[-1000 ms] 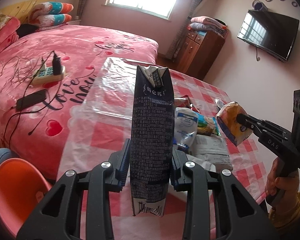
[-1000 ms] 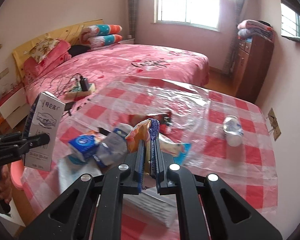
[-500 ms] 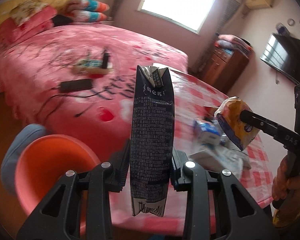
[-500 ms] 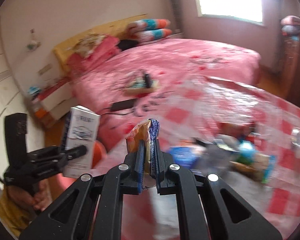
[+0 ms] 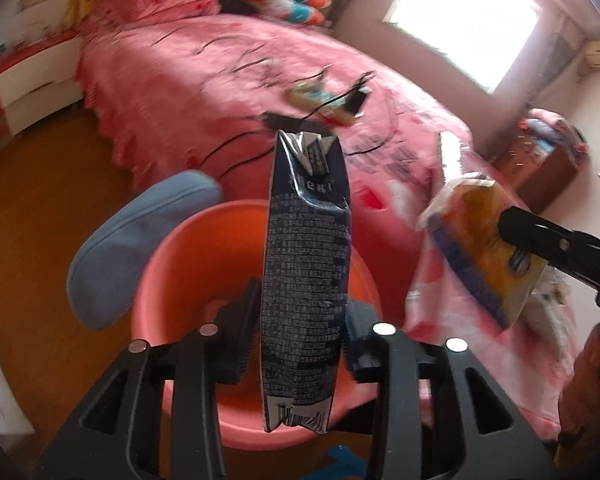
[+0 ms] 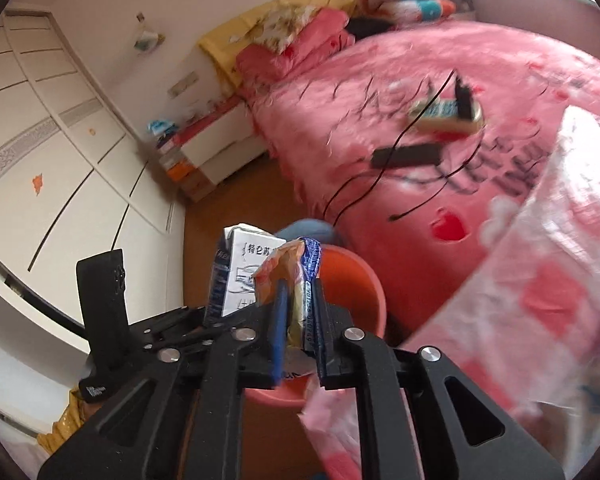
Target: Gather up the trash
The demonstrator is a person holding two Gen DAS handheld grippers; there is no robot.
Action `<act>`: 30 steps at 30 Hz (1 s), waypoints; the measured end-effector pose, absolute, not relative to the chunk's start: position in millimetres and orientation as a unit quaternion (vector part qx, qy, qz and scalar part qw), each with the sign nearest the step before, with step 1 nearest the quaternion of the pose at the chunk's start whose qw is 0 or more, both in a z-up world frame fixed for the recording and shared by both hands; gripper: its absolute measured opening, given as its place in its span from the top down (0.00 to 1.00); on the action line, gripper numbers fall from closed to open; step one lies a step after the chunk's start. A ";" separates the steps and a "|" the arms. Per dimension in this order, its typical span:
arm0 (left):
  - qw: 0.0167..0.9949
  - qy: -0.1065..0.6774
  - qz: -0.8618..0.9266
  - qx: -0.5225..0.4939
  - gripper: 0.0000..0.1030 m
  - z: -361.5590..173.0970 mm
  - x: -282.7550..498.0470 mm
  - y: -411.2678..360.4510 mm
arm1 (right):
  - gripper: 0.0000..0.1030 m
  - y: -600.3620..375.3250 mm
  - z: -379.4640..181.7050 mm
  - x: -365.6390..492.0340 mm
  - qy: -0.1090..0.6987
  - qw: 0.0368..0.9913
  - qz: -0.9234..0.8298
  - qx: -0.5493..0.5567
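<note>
Carton point(image 5: 306, 264) base behind claw point(image 5: 300, 332), hidden.

Your right gripper point(image 6: 298, 320) points down over the orange bin point(image 6: 356, 280), its jaws opening with the yellow-and-blue snack wrapper point(image 6: 296, 276) standing between them; gaps show beside the wrapper. To its left, your left gripper point(image 6: 188, 320) carries the milk carton point(image 6: 240, 276) upright at the bin's near rim. A blue lid point(image 6: 308, 230) sits behind the bin. The pink bed point(image 6: 420, 120) beyond holds a power strip point(image 6: 444, 114) and a black phone point(image 6: 406, 156). The checked tablecloth point(image 6: 540, 300) fills the right side.
</note>
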State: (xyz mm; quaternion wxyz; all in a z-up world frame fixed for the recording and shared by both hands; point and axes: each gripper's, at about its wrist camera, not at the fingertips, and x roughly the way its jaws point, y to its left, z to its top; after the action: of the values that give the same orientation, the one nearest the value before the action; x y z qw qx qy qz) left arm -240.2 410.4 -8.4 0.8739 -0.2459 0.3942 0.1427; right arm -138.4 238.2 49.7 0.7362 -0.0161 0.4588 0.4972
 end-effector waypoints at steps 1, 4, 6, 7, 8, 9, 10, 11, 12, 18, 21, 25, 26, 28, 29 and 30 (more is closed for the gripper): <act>0.872 0.396 0.151 -0.244 0.39 -12.0 -241.8 412.4 | 0.51 238.7 44.8 -140.5 0.461 0.737 0.494 -0.016; 0.871 0.399 0.185 -0.220 0.26 -20.9 -243.3 415.4 | 0.29 232.0 34.0 -143.3 0.463 0.748 0.475 -0.008; 0.867 0.404 0.196 -0.215 0.24 -23.6 -242.2 417.7 | 0.25 222.4 34.4 -141.9 0.459 0.758 0.463 -0.010; 0.866 0.404 0.199 -0.217 0.24 -24.0 -241.8 419.5 | 0.22 215.2 35.8 -139.5 0.453 0.767 0.455 -0.013; 0.867 0.401 0.200 -0.219 0.24 -22.7 -241.2 419.4 | 0.22 210.0 37.7 -139.4 0.447 0.774 0.449 -0.016; 0.868 0.398 0.199 -0.219 0.23 -20.9 -241.2 417.9 | 0.22 204.2 40.5 -138.9 0.441 0.782 0.440 -0.018; 0.870 0.395 0.198 -0.219 0.22 -18.6 -240.6 416.0 | 0.22 199.0 43.3 -138.1 0.435 0.791 0.430 -0.021; 0.873 0.389 0.197 -0.218 0.20 -14.9 -239.7 413.8 | 0.22 191.9 48.1 -138.6 0.426 0.802 0.419 -0.025; 0.876 0.385 0.195 -0.216 0.19 -10.9 -238.4 410.5 | 0.20 188.3 50.3 -137.1 0.421 0.808 0.412 -0.027; 0.895 0.361 0.170 -0.202 0.16 16.3 -227.7 387.0 | 0.12 151.2 64.4 -133.2 0.388 0.847 0.362 -0.032; 0.902 0.352 0.152 -0.198 0.16 27.5 -221.0 371.8 | 0.10 132.0 67.3 -131.3 0.380 0.860 0.340 -0.029; 0.911 0.346 0.126 -0.188 0.16 39.5 -212.0 348.8 | 0.10 105.7 70.5 -129.2 0.371 0.874 0.313 -0.027; 0.913 0.345 0.120 -0.184 0.16 42.2 -209.4 342.2 | 0.10 100.9 70.7 -129.2 0.370 0.876 0.308 -0.026; 0.915 0.344 0.109 -0.180 0.16 45.7 -206.0 331.4 | 0.10 85.9 73.7 -128.4 0.363 0.884 0.294 -0.023; 0.916 0.344 0.103 -0.180 0.16 47.2 -204.5 325.4 | 0.10 81.3 74.9 -128.2 0.360 0.887 0.289 -0.021; 0.917 0.344 0.098 -0.179 0.16 48.2 -203.1 320.2 | 0.10 71.9 76.7 -127.6 0.355 0.892 0.279 -0.019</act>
State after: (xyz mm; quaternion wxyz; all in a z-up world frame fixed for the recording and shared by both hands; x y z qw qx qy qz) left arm -203.1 320.2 48.2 0.9167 -0.1793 0.3435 0.0976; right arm -127.6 71.9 76.7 0.8918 -0.0189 0.3553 0.2794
